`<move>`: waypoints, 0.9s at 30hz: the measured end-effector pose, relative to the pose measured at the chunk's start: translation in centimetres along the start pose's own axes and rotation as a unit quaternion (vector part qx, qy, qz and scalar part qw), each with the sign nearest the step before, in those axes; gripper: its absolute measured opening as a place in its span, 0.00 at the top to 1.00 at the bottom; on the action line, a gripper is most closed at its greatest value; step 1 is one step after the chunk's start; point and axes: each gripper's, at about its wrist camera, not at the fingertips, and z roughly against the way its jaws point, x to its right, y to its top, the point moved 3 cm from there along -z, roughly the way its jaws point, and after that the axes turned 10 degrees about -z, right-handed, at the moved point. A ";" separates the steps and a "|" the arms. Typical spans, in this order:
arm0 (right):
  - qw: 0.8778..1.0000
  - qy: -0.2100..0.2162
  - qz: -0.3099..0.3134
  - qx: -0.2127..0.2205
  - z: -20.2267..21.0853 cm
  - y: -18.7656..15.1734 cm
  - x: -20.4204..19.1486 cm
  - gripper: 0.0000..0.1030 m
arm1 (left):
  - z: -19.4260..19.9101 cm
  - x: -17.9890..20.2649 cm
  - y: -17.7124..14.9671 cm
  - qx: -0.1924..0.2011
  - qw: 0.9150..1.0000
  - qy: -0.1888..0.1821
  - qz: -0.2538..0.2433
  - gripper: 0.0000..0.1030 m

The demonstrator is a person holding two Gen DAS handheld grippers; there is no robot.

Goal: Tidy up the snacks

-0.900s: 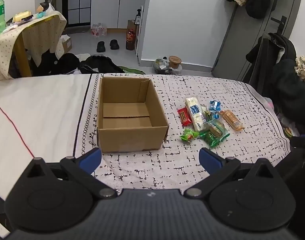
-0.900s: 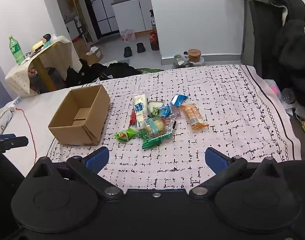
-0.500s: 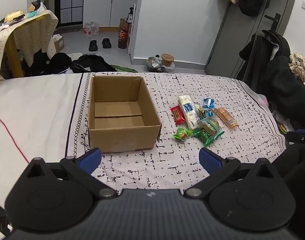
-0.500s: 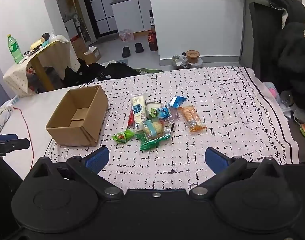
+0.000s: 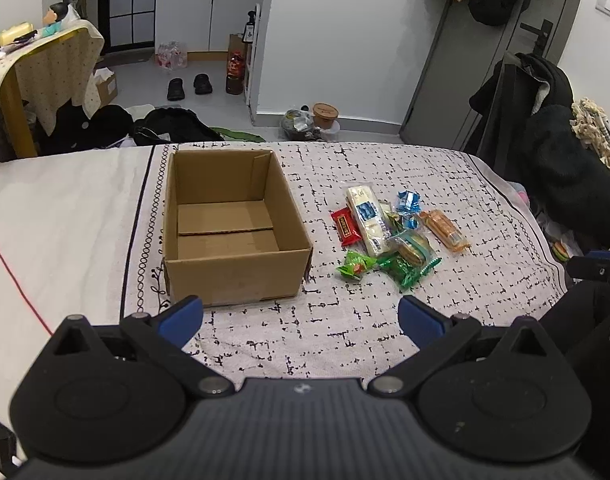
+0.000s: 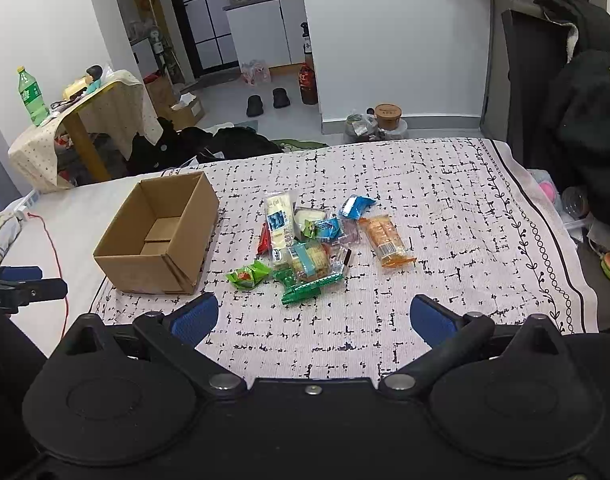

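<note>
An open brown cardboard box (image 5: pixel 233 228) sits upright and empty at my eleven o'clock. Just to its three o'clock lies a loose heap of snacks (image 5: pixel 389 236): a long white-and-blue pack (image 5: pixel 367 220), a red packet (image 5: pixel 346 226), green wrappers (image 5: pixel 355 266), blue ones (image 5: pixel 407 202), and an orange pack (image 5: pixel 445 230) at the heap's three o'clock edge.

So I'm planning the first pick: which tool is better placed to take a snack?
Probably the right tool: open and empty, with the snacks almost straight ahead. The left tool, also open, faces the empty box, with the snacks off to its right.
</note>
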 end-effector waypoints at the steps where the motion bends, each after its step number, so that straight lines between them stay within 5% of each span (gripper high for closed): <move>1: 1.000 0.000 0.000 0.000 0.0 0.0 0.0 0.00 | 0.0 0.0 0.0 0.000 1.000 -0.001 -0.001 0.00; 27: 1.000 -0.013 0.005 0.005 0.0 0.4 0.0 0.00 | -0.5 0.5 1.3 0.011 0.999 -0.031 -0.023 0.00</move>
